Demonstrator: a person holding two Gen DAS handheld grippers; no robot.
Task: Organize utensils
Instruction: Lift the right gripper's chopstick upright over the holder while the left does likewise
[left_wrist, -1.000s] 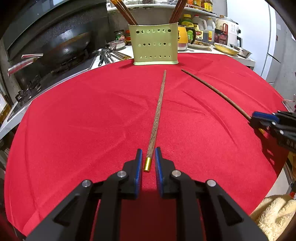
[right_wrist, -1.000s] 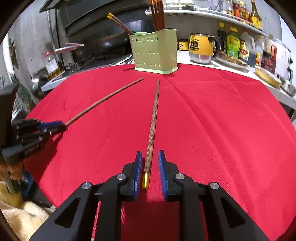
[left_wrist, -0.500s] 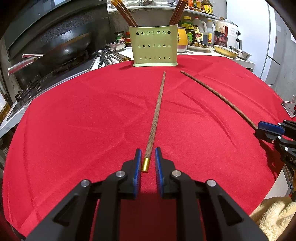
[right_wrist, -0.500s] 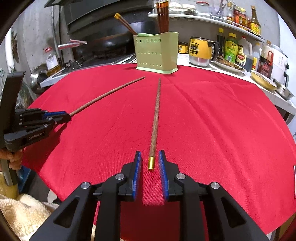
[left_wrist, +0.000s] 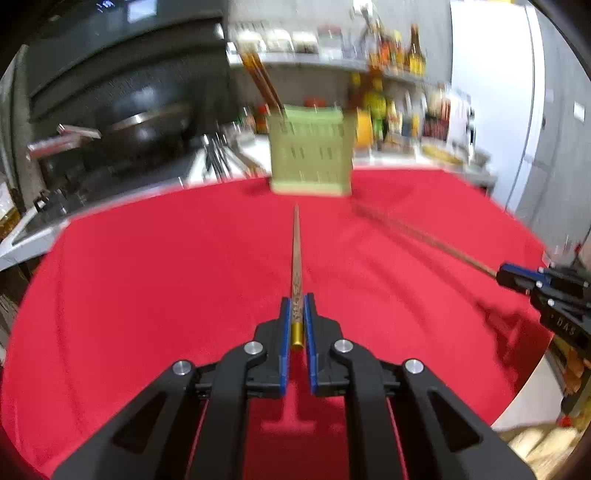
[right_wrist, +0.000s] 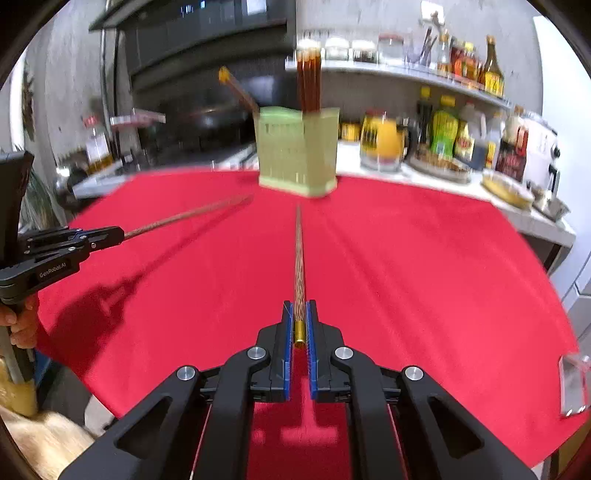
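Note:
Each gripper is shut on the gold-capped end of a long brown chopstick and holds it lifted above the red tablecloth. My left gripper (left_wrist: 296, 308) grips one chopstick (left_wrist: 296, 254); it also shows at the left of the right wrist view (right_wrist: 110, 234). My right gripper (right_wrist: 300, 314) grips the other chopstick (right_wrist: 299, 258); it also shows at the right of the left wrist view (left_wrist: 508, 275). Both chopsticks point at the pale green perforated utensil holder (left_wrist: 310, 162) (right_wrist: 297, 153) at the table's far edge, which holds several chopsticks.
The round table carries a red cloth (left_wrist: 147, 277). Behind it stand a stove with a black wok (left_wrist: 140, 122), a yellow mug (right_wrist: 382, 142), bottles and jars on a counter and shelf. A beige towel (right_wrist: 44, 439) lies below the table's near edge.
Both grippers have closed on the gold ends of their chopsticks and lifted them off the cloth. The views are now motion-blurred and tilted up.

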